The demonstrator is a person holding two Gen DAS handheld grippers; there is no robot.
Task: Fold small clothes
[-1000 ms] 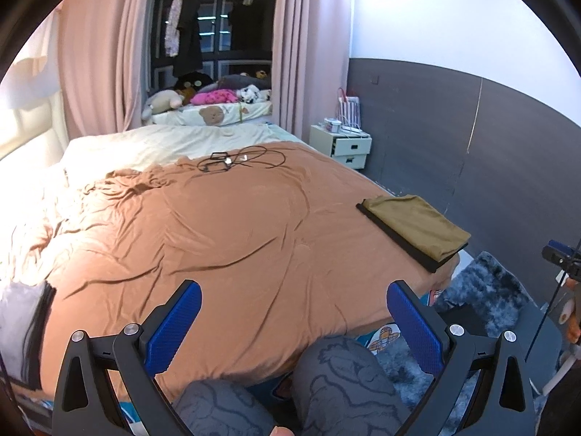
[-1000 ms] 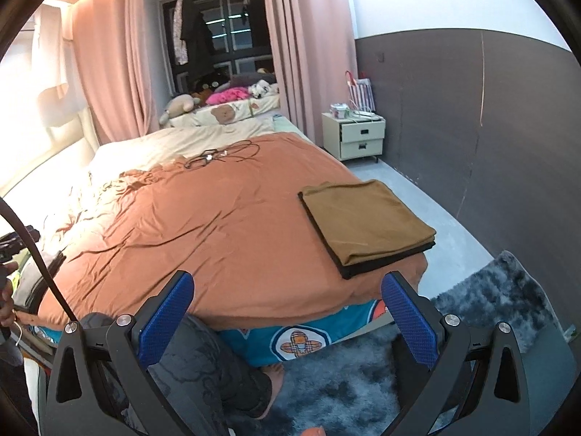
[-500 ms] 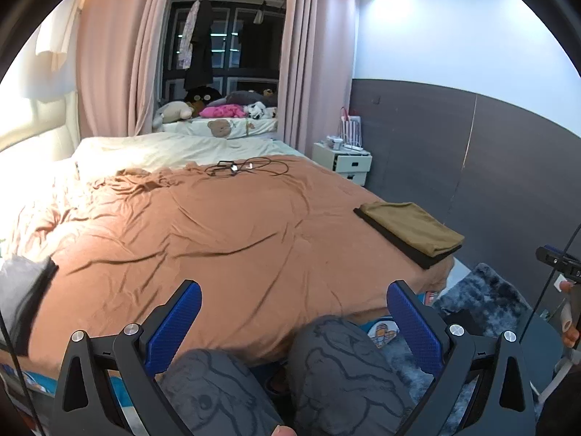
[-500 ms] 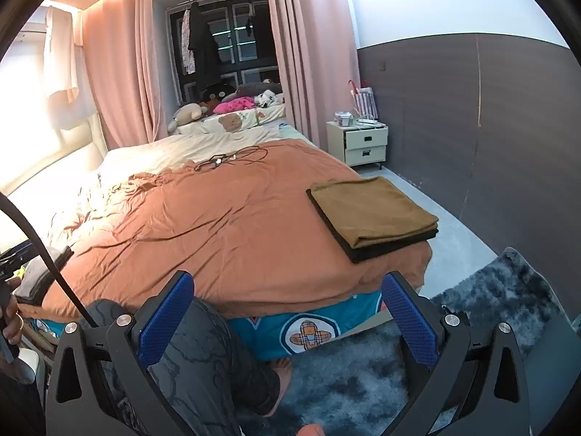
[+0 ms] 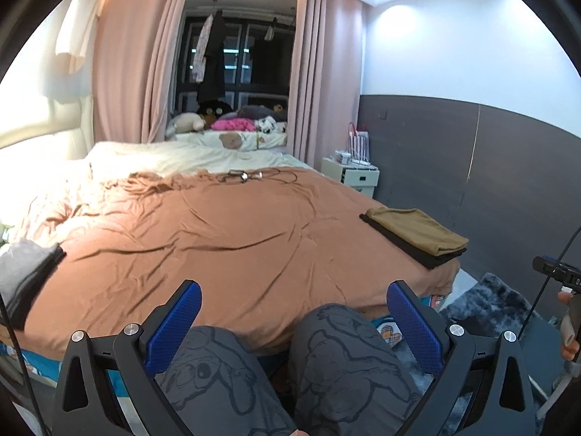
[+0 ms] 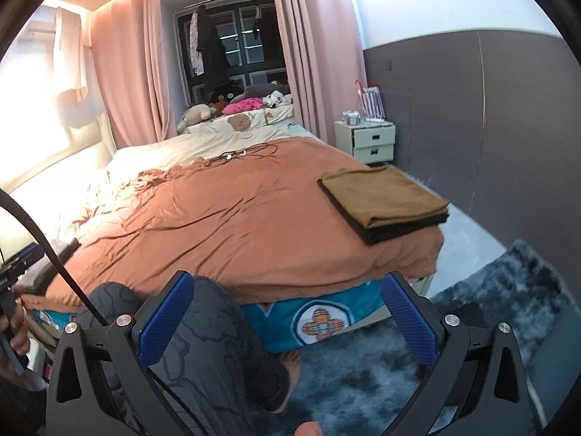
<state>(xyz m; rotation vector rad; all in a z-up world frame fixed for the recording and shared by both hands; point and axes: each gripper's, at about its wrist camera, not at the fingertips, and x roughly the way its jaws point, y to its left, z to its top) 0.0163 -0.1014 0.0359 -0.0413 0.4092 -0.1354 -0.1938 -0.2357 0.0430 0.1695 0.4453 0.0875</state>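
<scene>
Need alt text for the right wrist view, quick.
Right gripper open and empty above the person's knee, facing a bed. A folded stack sits at its right corner; cables lie farther back.

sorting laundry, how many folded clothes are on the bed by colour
tan: 1, on top of the right stack
black: 1, under the tan one
grey: 1, at the left edge of the bed
black under the grey: 1
total: 4

Folded stack (image 6: 385,201) on bed (image 6: 232,218) right corner; nightstand (image 6: 370,143) behind; cables (image 6: 239,152) far centre.
</scene>
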